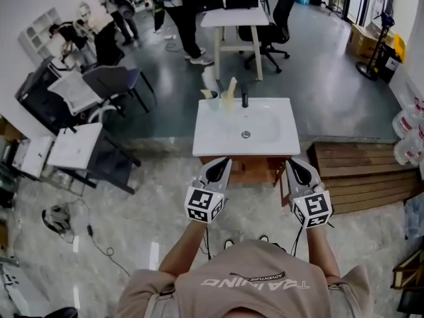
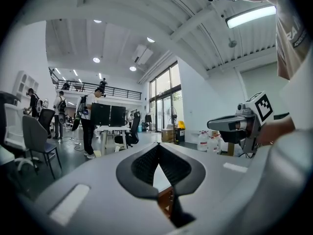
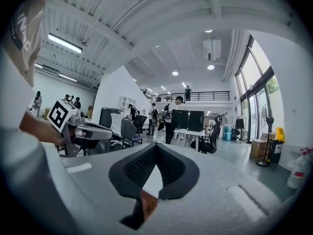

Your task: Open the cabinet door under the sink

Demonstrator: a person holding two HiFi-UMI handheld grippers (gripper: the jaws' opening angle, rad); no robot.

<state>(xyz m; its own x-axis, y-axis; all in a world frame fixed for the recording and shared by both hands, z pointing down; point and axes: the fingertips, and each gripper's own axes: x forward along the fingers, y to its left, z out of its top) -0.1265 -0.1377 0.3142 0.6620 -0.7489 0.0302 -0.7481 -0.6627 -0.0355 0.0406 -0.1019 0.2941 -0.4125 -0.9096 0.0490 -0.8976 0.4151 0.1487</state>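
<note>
A white sink (image 1: 218, 138) sits on a wooden cabinet (image 1: 255, 169) right in front of me; its door faces me and I cannot tell how it stands. My left gripper (image 1: 219, 167) hovers at the sink's front left corner, my right gripper (image 1: 297, 167) at the front right corner. Both point level toward the cabinet with nothing between the pads. In the left gripper view the jaws (image 2: 159, 148) meet at the tips, with a strip of wood (image 2: 165, 199) showing below. The right gripper view shows the same closed jaws (image 3: 155, 148) and wood (image 3: 149, 204).
A black faucet (image 1: 244, 100) and cups (image 1: 213, 99) stand at the sink's back edge. A wooden pallet platform (image 1: 361, 174) lies to the right, folded tables and chairs (image 1: 73, 148) to the left. A white table (image 1: 235, 18) and people stand beyond.
</note>
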